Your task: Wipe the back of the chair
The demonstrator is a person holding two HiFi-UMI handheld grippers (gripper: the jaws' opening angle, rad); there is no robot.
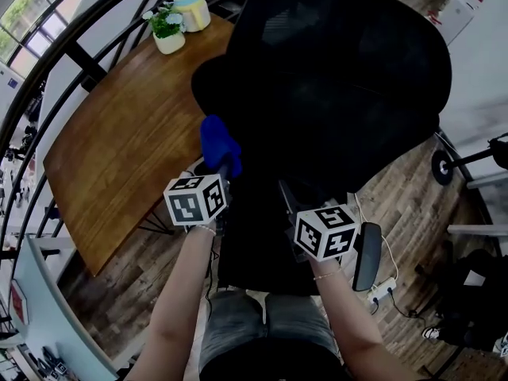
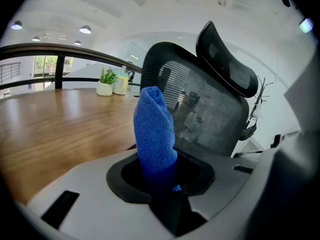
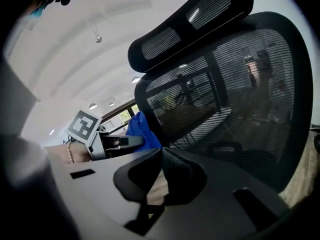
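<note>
Approach step: the left gripper, clamped on a blue cloth, holds it just beside the chair back (apparently not yet touching). The right gripper, jaws together on nothing, hovers near the chair back. Next: press the cloth on and sweep across.

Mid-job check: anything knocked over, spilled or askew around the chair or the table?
Nothing stands out. The chair stands upright and its mesh back looks intact. The plant and pot sit upright on the table. The cloth is clamped in the left gripper; the right gripper is shut and empty.
</note>
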